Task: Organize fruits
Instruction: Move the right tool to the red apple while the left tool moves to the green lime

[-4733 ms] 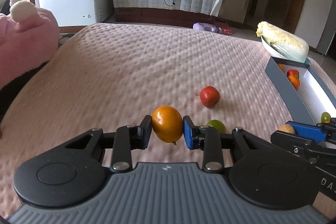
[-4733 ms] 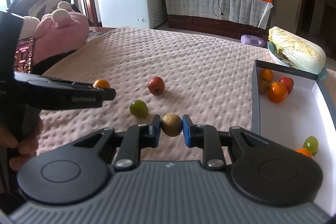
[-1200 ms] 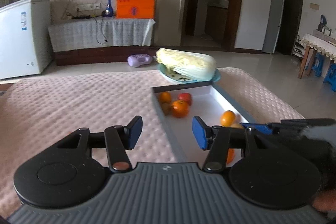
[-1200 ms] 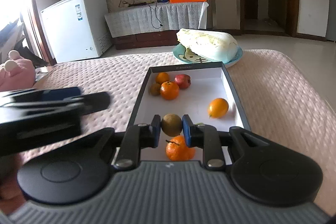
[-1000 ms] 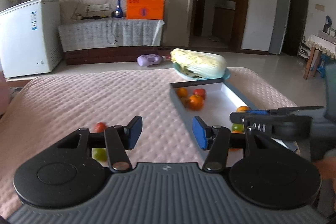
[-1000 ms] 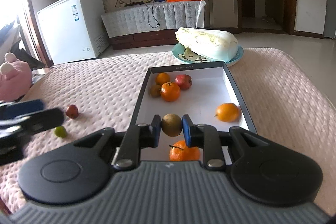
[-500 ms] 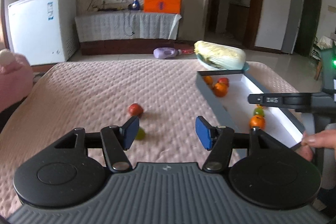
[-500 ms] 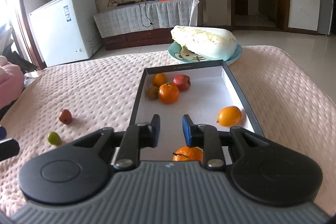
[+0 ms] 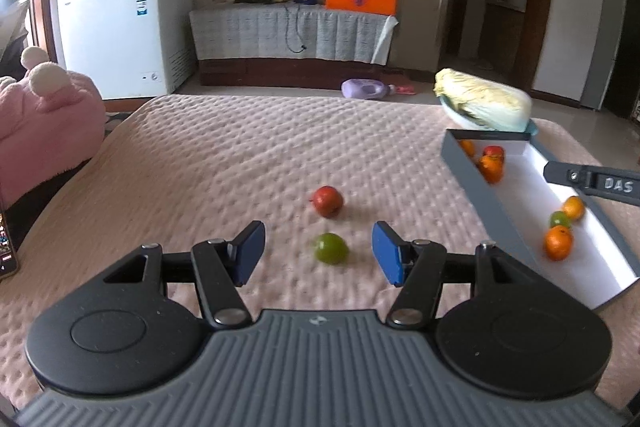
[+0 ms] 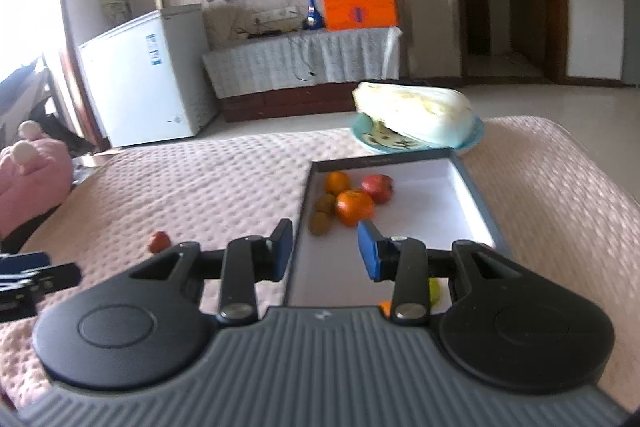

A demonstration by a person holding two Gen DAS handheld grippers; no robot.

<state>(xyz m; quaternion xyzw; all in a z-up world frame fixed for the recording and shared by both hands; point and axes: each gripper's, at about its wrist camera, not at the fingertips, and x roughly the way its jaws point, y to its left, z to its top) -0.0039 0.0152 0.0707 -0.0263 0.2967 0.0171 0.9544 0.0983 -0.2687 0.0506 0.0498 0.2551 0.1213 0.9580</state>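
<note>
Released from the right gripper (image 10: 325, 250) since a second ago: the brown fruit (image 10: 320, 221), now lying inside the box (image 10: 472, 199) beside a second brown one, two oranges and a red fruit at the far end. Swung back from the box toward the bedspread (image 9: 240, 155) meanwhile: the left gripper (image 9: 319, 253), jaws spread wide and holding nothing.

Dead ahead of those open jaws, framed between the two blue pads and just beyond their tips: the green fruit (image 9: 330, 247), small, roughly round with only a slight sideways stretch, so no awkward axis to line up. Just past it, a little farther along the same line: the red fruit (image 9: 327, 201), resting apart from the green one. Left gripper plainly the nearer of the two to both; a straight push forward and down probably enough to bracket the green one.

Right gripper poised above the near end of the box, jaws likewise apart and empty. Near its corner, seen from the left wrist: two more oranges (image 9: 557, 243) and a green fruit together. Beyond the box's far wall, a cabbage (image 10: 416, 115) on a blue plate (image 10: 476, 131). At the bed's left edge, a pink plush toy (image 9: 44, 115).
</note>
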